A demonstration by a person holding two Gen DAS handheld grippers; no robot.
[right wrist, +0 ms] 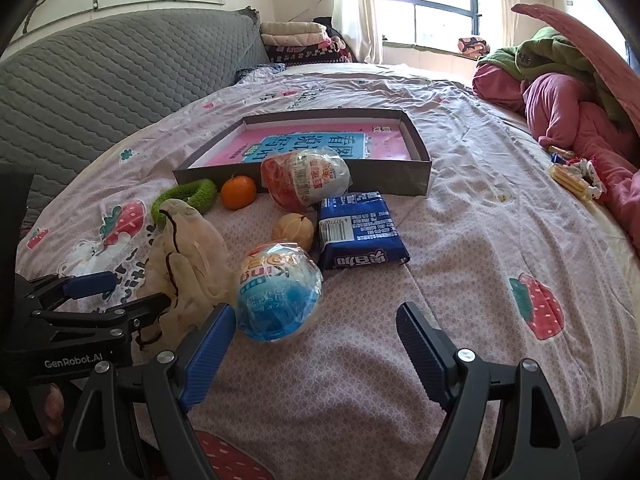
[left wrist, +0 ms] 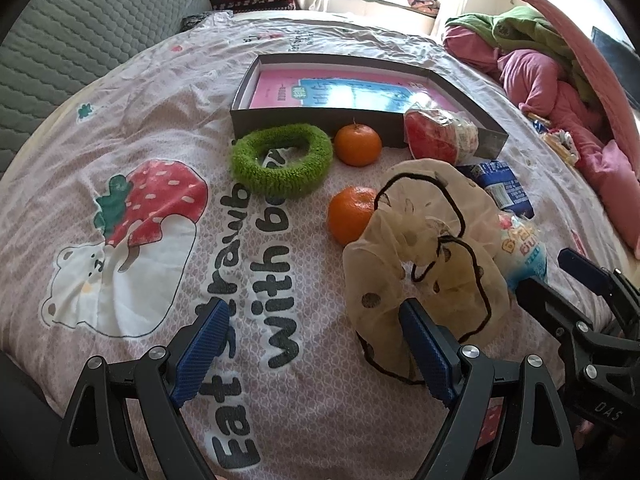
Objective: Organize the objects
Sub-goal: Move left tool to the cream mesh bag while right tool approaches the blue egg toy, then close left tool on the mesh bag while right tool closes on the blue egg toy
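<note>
A shallow grey box [left wrist: 304, 120] [right wrist: 360, 178] with a pink and blue book inside lies on the bed. In front of it are a green scrunchie [left wrist: 280, 160] [right wrist: 188, 196], two oranges [left wrist: 357, 145] [left wrist: 350, 214] [right wrist: 238, 192], a red wrapped ball [left wrist: 438, 136] [right wrist: 304, 180], a blue wrapped ball [right wrist: 278, 290] [left wrist: 524, 252], a blue snack packet [right wrist: 360, 230] [left wrist: 504, 188] and a beige sheer scrunchie [left wrist: 424, 252] [right wrist: 188, 256]. My left gripper [left wrist: 316, 352] [right wrist: 116, 292] is open, its right finger at the beige scrunchie's near edge. My right gripper [right wrist: 316, 344] is open and empty just before the blue ball.
A grey quilted headboard [right wrist: 120, 80] runs along the left. Pink and green bedding [right wrist: 568, 92] is piled at the right, with small snack packets [right wrist: 576, 180] beside it. Folded blankets [right wrist: 296, 38] lie at the back by the window.
</note>
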